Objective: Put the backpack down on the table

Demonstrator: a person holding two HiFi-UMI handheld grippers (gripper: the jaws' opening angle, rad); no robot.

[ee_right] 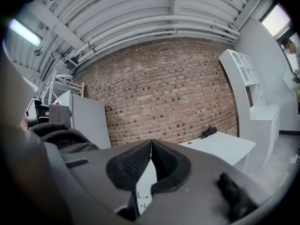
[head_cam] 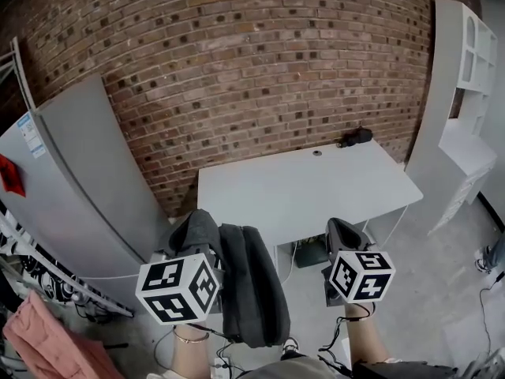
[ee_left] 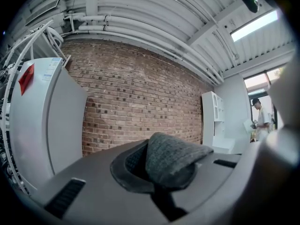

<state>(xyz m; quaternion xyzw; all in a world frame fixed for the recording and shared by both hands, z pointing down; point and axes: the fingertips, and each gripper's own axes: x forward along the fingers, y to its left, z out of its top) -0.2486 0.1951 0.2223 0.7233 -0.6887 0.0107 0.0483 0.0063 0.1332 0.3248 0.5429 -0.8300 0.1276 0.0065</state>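
Note:
A dark grey backpack (head_cam: 252,287) hangs in the air in front of the near edge of the white table (head_cam: 300,188), lower than the tabletop. Its grey fabric handle (ee_left: 171,158) is folded over and pinched between the jaws of my left gripper (head_cam: 196,231), which is shut on it. The pack's body dangles to the right of that gripper's marker cube. My right gripper (head_cam: 345,231) is level beside it, near the table's front edge, shut with nothing between its pads (ee_right: 136,161). The backpack (ee_right: 61,137) also shows at the left of the right gripper view.
A small black object (head_cam: 355,137) and a small round thing (head_cam: 316,152) lie at the table's far edge by the brick wall. A grey fridge (head_cam: 71,180) stands left, a white shelf unit (head_cam: 461,109) right. Cables lie on the floor under the table. A person (ee_left: 258,118) stands by a doorway.

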